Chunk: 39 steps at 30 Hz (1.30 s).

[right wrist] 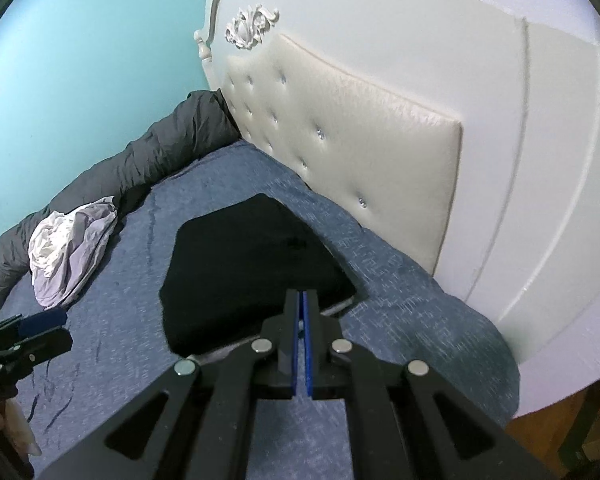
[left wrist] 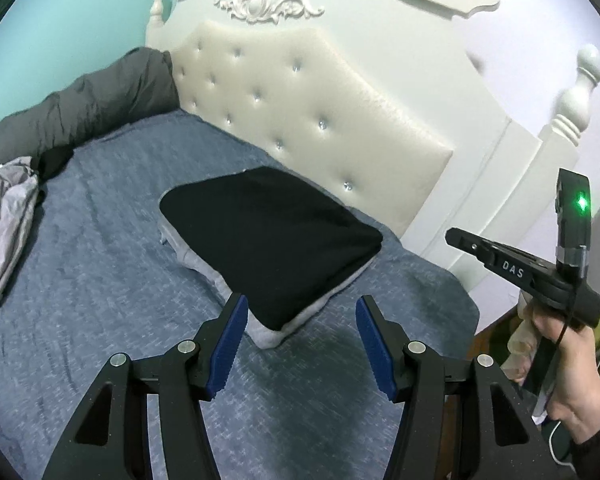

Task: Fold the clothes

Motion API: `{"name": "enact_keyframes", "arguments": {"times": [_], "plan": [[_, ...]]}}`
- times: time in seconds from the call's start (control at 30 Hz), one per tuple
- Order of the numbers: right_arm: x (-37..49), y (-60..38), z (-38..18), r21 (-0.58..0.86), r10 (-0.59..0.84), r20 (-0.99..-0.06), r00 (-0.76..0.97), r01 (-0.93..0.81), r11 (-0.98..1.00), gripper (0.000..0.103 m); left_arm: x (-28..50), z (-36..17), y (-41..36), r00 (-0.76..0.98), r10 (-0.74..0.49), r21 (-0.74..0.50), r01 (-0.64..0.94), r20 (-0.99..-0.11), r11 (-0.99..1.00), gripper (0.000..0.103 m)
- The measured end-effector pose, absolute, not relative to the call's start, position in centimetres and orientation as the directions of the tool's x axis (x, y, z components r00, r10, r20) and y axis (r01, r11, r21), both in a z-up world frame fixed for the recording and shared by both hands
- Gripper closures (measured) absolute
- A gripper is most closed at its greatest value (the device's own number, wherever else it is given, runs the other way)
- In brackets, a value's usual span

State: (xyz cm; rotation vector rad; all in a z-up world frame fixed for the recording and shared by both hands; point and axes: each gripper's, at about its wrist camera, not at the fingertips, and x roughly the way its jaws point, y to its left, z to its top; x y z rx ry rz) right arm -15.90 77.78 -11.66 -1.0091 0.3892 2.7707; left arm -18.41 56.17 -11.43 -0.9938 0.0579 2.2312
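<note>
2 folded garments sit stacked on the blue bedspread (left wrist: 100, 280) near the headboard (left wrist: 300, 92): a black garment (left wrist: 268, 240) on a grey one (left wrist: 268, 334). That fold looks finished; the next move probably calls for fetching the crumpled pale clothes (right wrist: 72, 252). Left gripper (left wrist: 298, 344) gapes empty; right gripper (right wrist: 303, 344) is pinched together, holding nothing.

The pale crumpled garment (left wrist: 4, 216) runs off the left edge of the left wrist view. A grey folded piece (left wrist: 268, 332) shows only as a rim under the black folded garment (left wrist: 272, 240). At lower right, the sleeve (left wrist: 596, 452) is cut off.
</note>
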Motion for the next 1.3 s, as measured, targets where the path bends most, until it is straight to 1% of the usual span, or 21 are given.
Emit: {"name": "enact_keyframes", "arguments": {"times": [0.1, 0.17, 0.2, 0.23, 0.3, 0.37, 0.53, 0.63, 0.73, 0.8, 0.93, 1.0, 1.03, 1.1, 1.23, 1.3], "plan": [[-14.2, 76.8, -10.4, 0.195, 0.068, -0.637, -0.768, -0.246, -0.950, 0.101, -16.8, -9.9, 55.4, -0.494, 0.570, -0.221, -0.597, -0.656, -0.771, 0.041], [-13.1, 76.1, -9.4, 0.194, 0.072, -0.630, -0.774, -0.246, -0.950, 0.101, -15.7, -9.0, 54.8, -0.507, 0.571, -0.222, -0.592, -0.646, -0.775, 0.035], [-12.5, 75.8, -9.0, 0.194, 0.073, -0.626, -0.776, -0.245, -0.950, 0.100, -15.2, -8.5, 54.4, -0.513, 0.572, -0.223, -0.589, -0.640, -0.777, 0.030], [-11.8, 75.4, -8.5, 0.194, 0.075, -0.622, -0.779, -0.246, -0.950, 0.099, -14.7, -8.1, 54.2, -0.518, 0.572, -0.219, -0.589, -0.636, -0.778, 0.028], [-10.5, 74.7, -7.7, 0.196, 0.083, -0.615, -0.784, -0.253, -0.948, 0.090, -13.6, -7.4, 53.7, -0.531, 0.570, -0.207, -0.592, -0.627, -0.779, 0.028], [-9.3, 74.2, -7.2, 0.204, 0.083, -0.610, -0.788, -0.257, -0.945, 0.083, -12.4, -6.7, 53.2, -0.545, 0.567, -0.191, -0.595, -0.618, -0.780, 0.027], [-6.5, 72.7, -5.8, 0.198, 0.094, -0.595, -0.798, -0.259, -0.945, 0.079, -10.0, -5.5, 51.7, -0.563, 0.568, -0.187, -0.592, -0.600, -0.784, 0.018], [-5.0, 71.8, -5.1, 0.196, 0.095, -0.590, -0.802, -0.257, -0.946, 0.076, -8.5, -4.8, 50.7, -0.578, 0.564, -0.179, -0.587, -0.590, -0.789, 0.015], [-3.6, 70.8, -4.7, 0.193, 0.099, -0.583, -0.806, -0.256, -0.947, 0.065, -7.2, -4.2, 49.8, -0.588, 0.564, -0.177, -0.585, -0.579, -0.792, 0.011], [-2.6, 70.3, -4.4, 0.188, 0.105, -0.574, -0.812, -0.256, -0.948, 0.050, -6.4, -3.8, 49.4, -0.599, 0.560, -0.167, -0.584, -0.572, -0.794, 0.008], [-0.7, 69.2, -4.1, 0.165, 0.143, -0.563, -0.814, -0.280, -0.946, 0.044, -4.7, -3.3, 48.7, -0.616, 0.552, -0.152, -0.579, -0.562, -0.801, 0.004], [0.3, 68.9, -4.0, 0.170, 0.155, -0.556, -0.816, -0.295, -0.940, 0.038, -4.1, -3.3, 48.3, -0.618, 0.557, -0.153, -0.582, -0.555, -0.799, 0.000], [0.7, 68.7, -3.9, 0.174, 0.162, -0.551, -0.818, -0.303, -0.937, 0.036, -3.8, -3.2, 48.1, -0.619, 0.559, -0.153, -0.583, -0.551, -0.798, 0.000], [1.6, 68.4, -3.9, 0.180, 0.178, -0.546, -0.819, -0.322, -0.930, 0.029, -3.3, -3.5, 47.8, -0.620, 0.561, -0.149, -0.587, -0.549, -0.795, 0.000], [3.0, 67.8, -4.1, 0.184, 0.193, -0.541, -0.818, -0.339, -0.923, 0.023, -2.5, -4.0, 47.0, -0.621, 0.556, -0.153, -0.580, -0.553, -0.800, 0.000], [3.8, 67.4, -4.2, 0.181, 0.196, -0.535, -0.822, -0.338, -0.923, 0.018, -2.1, -4.2, 46.7, -0.621, 0.555, -0.153, -0.580, -0.554, -0.800, 0.000]]}}
